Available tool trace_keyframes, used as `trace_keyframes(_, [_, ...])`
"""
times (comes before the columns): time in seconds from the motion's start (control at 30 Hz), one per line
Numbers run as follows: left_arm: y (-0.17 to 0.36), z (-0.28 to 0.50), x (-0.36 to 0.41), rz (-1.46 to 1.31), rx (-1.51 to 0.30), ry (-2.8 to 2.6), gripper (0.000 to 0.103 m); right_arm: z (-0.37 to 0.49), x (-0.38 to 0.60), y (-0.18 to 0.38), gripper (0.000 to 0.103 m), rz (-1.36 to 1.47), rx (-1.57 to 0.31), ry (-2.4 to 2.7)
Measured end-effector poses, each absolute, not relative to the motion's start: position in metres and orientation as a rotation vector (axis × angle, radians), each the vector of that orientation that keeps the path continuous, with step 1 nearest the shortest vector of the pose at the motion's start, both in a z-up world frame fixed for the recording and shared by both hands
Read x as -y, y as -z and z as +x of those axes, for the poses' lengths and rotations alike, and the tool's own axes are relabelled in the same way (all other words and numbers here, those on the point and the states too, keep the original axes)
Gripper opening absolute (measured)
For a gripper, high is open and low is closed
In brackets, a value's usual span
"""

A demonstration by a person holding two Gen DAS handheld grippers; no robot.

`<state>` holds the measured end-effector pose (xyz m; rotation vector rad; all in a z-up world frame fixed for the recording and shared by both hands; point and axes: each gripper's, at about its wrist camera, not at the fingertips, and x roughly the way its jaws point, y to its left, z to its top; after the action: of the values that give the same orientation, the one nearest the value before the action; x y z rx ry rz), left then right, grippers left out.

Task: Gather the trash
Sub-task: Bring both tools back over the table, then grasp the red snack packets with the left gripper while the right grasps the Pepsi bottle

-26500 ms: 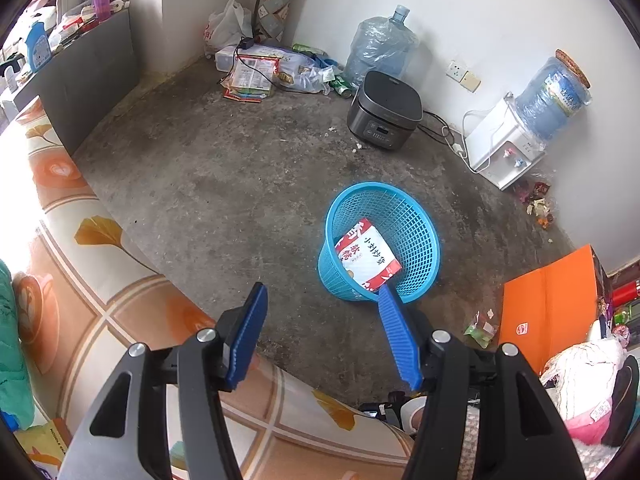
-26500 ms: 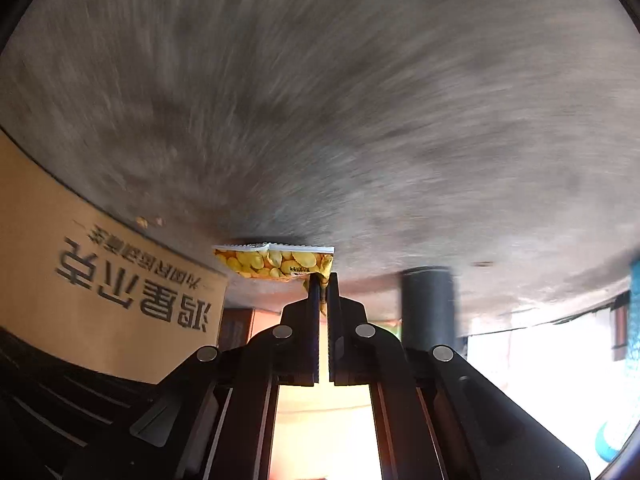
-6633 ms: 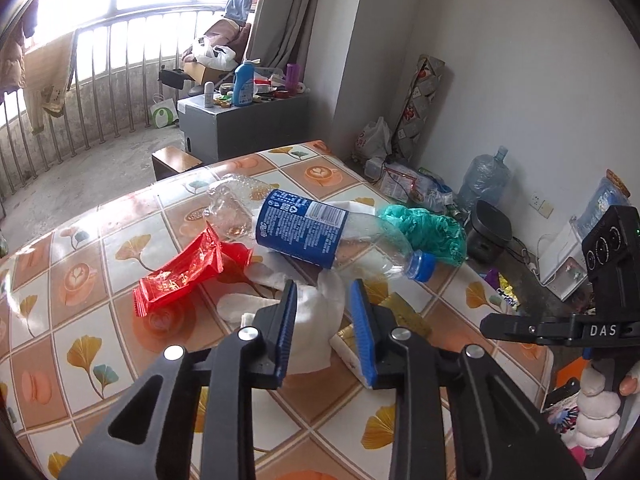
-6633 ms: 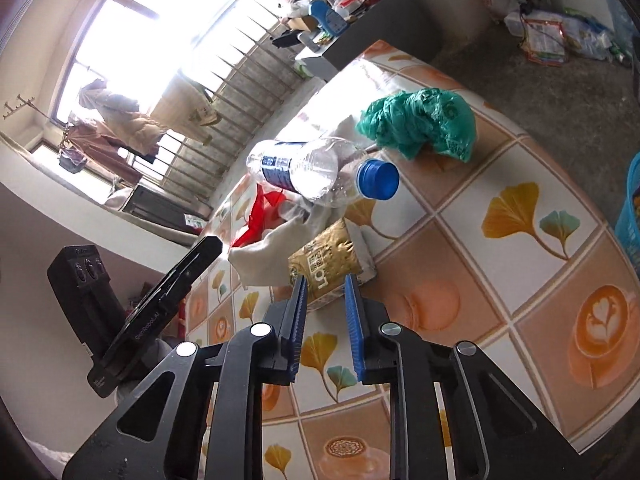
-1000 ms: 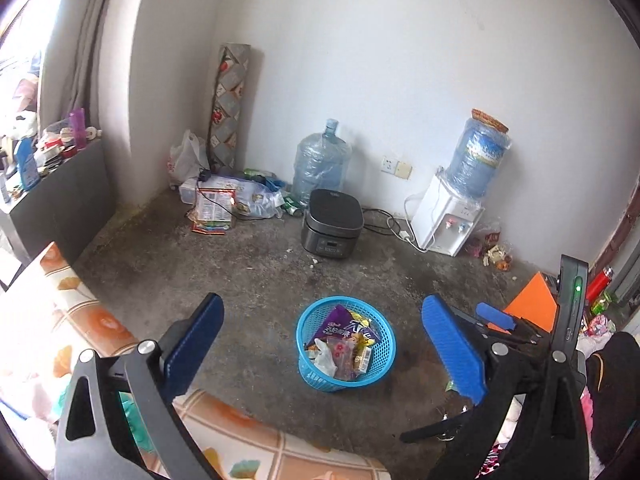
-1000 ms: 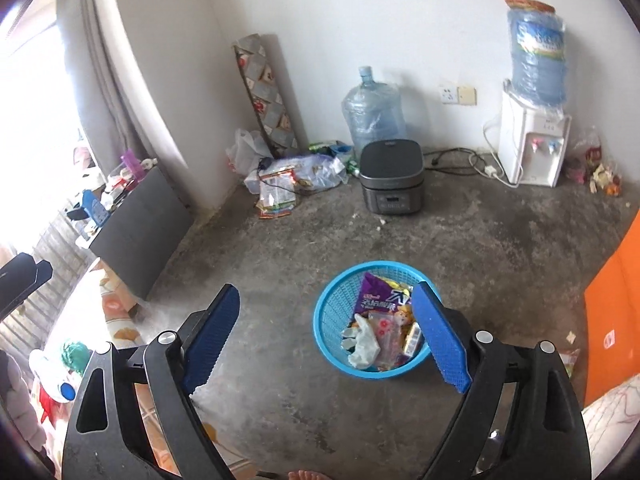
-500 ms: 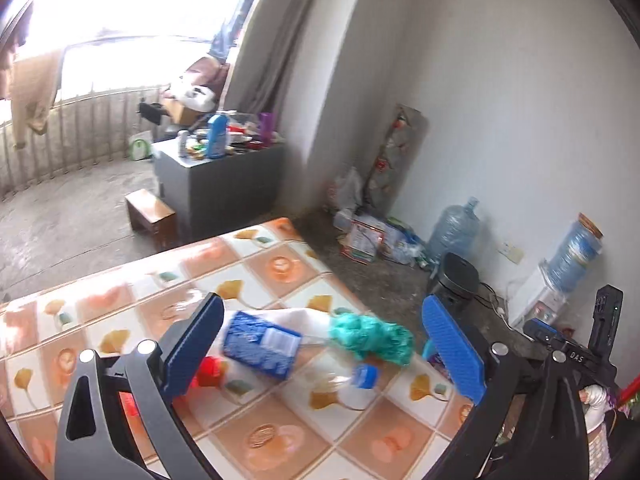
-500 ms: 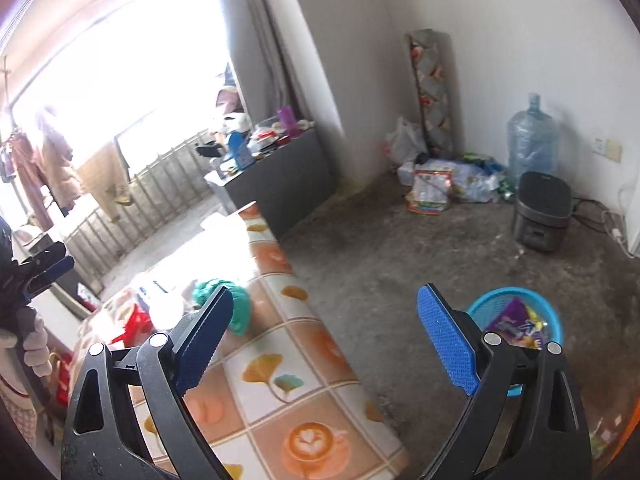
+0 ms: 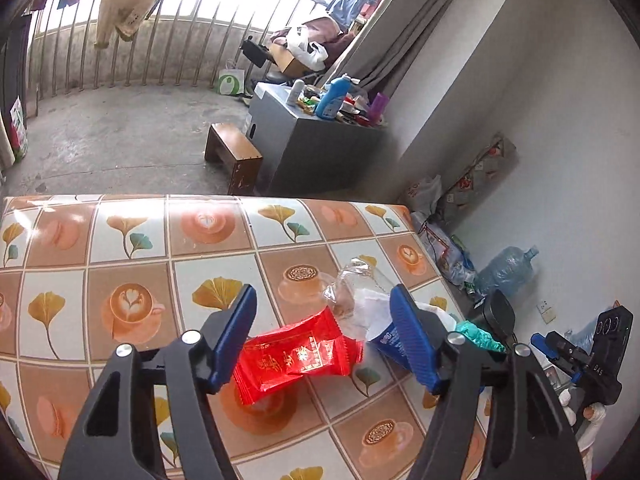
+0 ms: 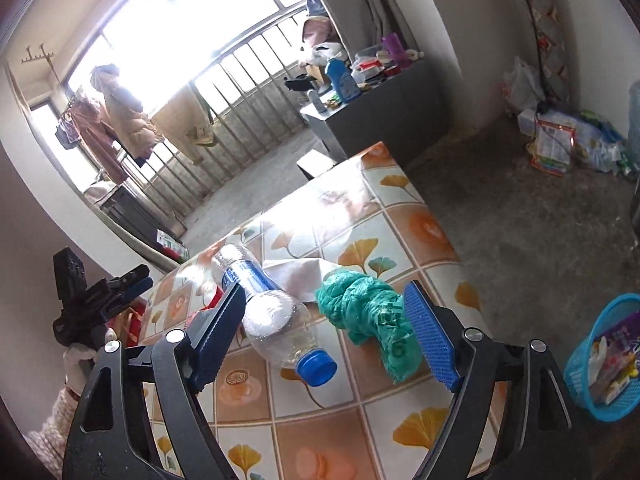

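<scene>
Left wrist view, gripper: the left gripper (image 9: 320, 340) has its two blue fingers wide apart and holds nothing; it hangs above the desk (image 9: 132, 236) with the tile pattern.
Left wrist view, trash: the red wrapper (image 9: 296, 358) lies flat on the desk between the two fingers, a little toward 6 o'clock. Just beside it at 1 o'clock is a crumpled clear plastic piece (image 9: 346, 284), and the plastic bottle (image 9: 386, 336) is partly hidden behind the right finger.
Left wrist view, other: a bit of the green plastic bag (image 9: 478, 334) shows at 3 o'clock, at the edge of the desk.

Right wrist view, gripper: the right gripper (image 10: 326, 336) is also fully spread and empty, above the desk.
Right wrist view, trash: the plastic bottle with the blue cap lies on its side between the fingers, the cap pointing to 5 o'clock. The green plastic bag is touching or almost touching the right finger; I cannot tell which. A white cloth or paper (image 10: 298, 272) lies behind them at 12 o'clock.
Right wrist view, target: the blue basket (image 10: 600, 364) stands on the floor at 3 o'clock, with several wrappers already in it.

Step in hand: I judge both grippers are lining up for the next pick, the left one over the red wrapper, the right one over the bottle or the bag.
Next move: go down to the desk, then bring the fingers together on the thin wrapper at its raised edge, because it lies flat; afterwards carry it to the basket.
</scene>
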<state>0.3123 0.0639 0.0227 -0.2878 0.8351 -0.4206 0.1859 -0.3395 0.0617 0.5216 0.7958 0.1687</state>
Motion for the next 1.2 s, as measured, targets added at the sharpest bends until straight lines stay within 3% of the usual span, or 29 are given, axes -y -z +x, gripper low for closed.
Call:
trace_keyframes(0.17, [0.019, 0.336, -0.052, -0.329, -0.923, 0.404, 0.033, 0.222, 0.339, -0.038, 0.064, 0.520, -0.851, -0.173])
trace_keyframes(0.33, [0.050, 0.346, -0.039, -0.331, -0.984, 0.419, 0.020, 0.259, 0.339, -0.006, 0.049, 0.605, -0.904, -0.248])
trace_keyframes(0.57, [0.074, 0.343, -0.026, -0.386, -1.042, 0.488, 0.016, 0.257, 0.297, 0.007, 0.038, 0.607, -1.017, -0.399])
trace_keyframes(0.7, [0.079, 0.336, -0.016, -0.425, -1.065, 0.564, 0.012, 0.242, 0.272, 0.011, 0.019, 0.616, -1.078, -0.448])
trace_keyframes(1.0, [0.082, 0.288, -0.010, -0.497, -1.114, 0.668, 0.007, 0.189, 0.233, 0.008, 0.005, 0.654, -1.118, -0.508])
trace_keyframes(1.2, [0.076, 0.251, -0.020, -0.528, -1.139, 0.689, 0.002, 0.161, 0.222, 0.009, 0.004, 0.699, -1.132, -0.494])
